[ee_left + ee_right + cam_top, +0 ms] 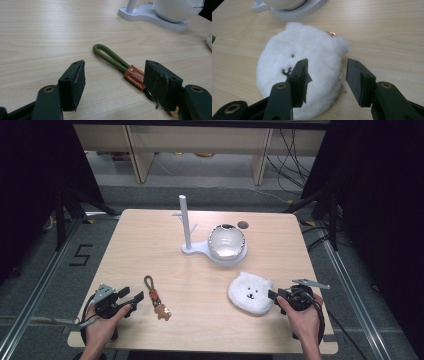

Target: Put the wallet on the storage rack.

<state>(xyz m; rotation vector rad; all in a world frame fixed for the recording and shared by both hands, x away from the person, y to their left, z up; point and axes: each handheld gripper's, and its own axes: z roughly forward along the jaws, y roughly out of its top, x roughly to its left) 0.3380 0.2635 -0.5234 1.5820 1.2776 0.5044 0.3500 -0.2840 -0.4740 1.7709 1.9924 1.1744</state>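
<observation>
My left hand-held gripper (131,301) low over tabletop (150,245), jaws wide apart, nothing gripped. Green-cord keychain (156,297) lies flat just beside it, orange tag (135,76) near one jaw. My right hand-held gripper (274,295) open too, jaws at edge of white plush bear pouch (250,292), not pinching. White stand (187,227) with bowl (226,241) farther back.

Both hands rest low, left gripper (131,300) and right gripper (274,294) seemingly agape.
</observation>
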